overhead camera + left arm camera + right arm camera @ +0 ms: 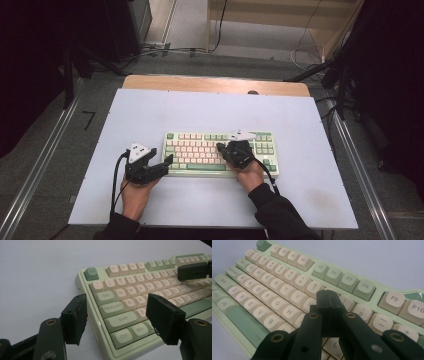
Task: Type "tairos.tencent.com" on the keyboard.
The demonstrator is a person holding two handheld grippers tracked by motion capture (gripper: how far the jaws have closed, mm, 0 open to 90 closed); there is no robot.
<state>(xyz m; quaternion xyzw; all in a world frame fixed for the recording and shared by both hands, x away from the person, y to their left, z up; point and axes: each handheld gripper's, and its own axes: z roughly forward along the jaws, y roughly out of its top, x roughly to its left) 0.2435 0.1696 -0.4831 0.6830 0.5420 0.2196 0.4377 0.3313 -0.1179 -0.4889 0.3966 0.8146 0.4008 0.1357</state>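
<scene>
A mint-green keyboard [200, 150] with cream and green keycaps lies mid-table. My left gripper [164, 162] rests low at its left end. In the left gripper view this gripper [117, 315] is open, its jaws straddling the keyboard's [130, 302] front-left corner near Ctrl and Shift, with nothing pressed between them. My right gripper [220, 146] hovers over the key field and points left. Its jaws [327, 293] are shut together with nothing held, the tip just above the keyboard's [274, 282] cream keys near U and 8. The right gripper's black tip [195, 271] also appears above the number row.
The pale table top [150, 115] has bare room all round the keyboard. A wooden strip [215, 84] runs along the far edge. Metal rails [45, 150] flank both sides, and cables [165, 50] lie on the floor beyond.
</scene>
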